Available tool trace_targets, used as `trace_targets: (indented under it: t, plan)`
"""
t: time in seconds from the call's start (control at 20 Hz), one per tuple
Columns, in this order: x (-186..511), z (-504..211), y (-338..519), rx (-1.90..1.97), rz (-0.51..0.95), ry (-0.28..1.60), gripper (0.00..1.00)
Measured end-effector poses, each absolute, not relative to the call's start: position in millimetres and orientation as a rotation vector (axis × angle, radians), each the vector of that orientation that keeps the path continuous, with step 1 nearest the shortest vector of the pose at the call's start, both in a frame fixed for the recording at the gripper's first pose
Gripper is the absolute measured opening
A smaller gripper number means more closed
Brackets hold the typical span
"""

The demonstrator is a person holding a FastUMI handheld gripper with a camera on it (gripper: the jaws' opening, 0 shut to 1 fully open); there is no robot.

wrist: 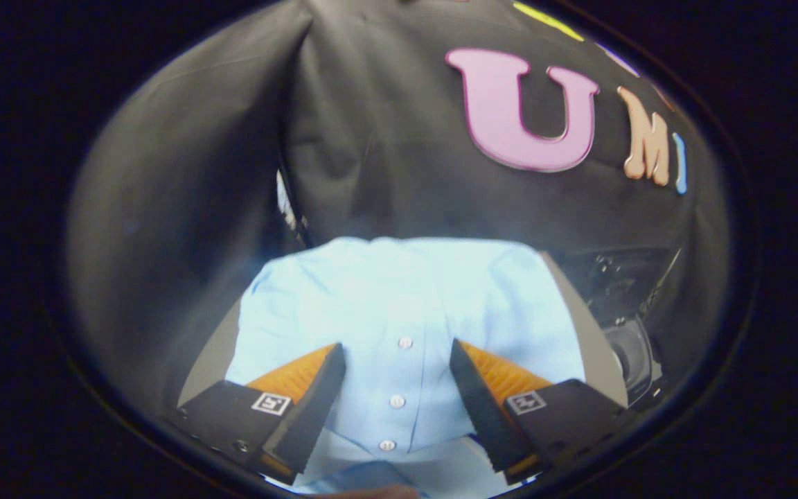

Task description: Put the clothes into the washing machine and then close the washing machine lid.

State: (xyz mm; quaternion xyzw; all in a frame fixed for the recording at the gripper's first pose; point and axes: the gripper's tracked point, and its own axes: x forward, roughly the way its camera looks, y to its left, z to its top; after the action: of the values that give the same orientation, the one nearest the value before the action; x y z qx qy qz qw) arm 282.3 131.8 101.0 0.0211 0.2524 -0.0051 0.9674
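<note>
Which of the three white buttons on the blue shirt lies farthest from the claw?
The top button on the blue shirt. It sits level with the fingertips of the open claw; the middle and bottom buttons lie deeper between the fingers.

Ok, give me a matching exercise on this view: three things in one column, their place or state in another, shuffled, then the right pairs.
Things:
1. shirt
2. hand-held gripper
3. washing machine

Place or state:
A. fingers spread apart, pressing on nothing
B. dark, beyond the shirt's edge on the right-finger side
C. light blue, spread flat, its row of buttons between the fingers

Pairs: 1-C, 2-A, 3-B
</note>
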Motion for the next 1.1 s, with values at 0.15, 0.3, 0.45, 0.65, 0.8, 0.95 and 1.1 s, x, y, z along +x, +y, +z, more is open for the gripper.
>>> trace_targets:
  t: [0.15, 0.3, 0.45, 0.65, 0.8, 0.95, 1.1]
  plan:
    - [283.8, 99.0, 130.1, 0.047, -0.030, 0.507, 0.90]
    - [285.7, 100.9, 130.9, 0.040, -0.020, 0.485, 0.79]
    - [282.7, 100.0, 125.9, 0.005, -0.020, 0.476, 0.47]
    - [267.2, 103.2, 124.1, -0.003, 0.030, 0.473, 0.31]
    - [256.3, 101.3, 122.3, 0.093, 0.053, 0.472, 0.03]
    - [247.7, 119.2, 105.9, 0.101, 0.072, 0.409, 0.03]
    - [242.9, 144.7, 84.9, 0.168, 0.093, 0.309, 0.03]
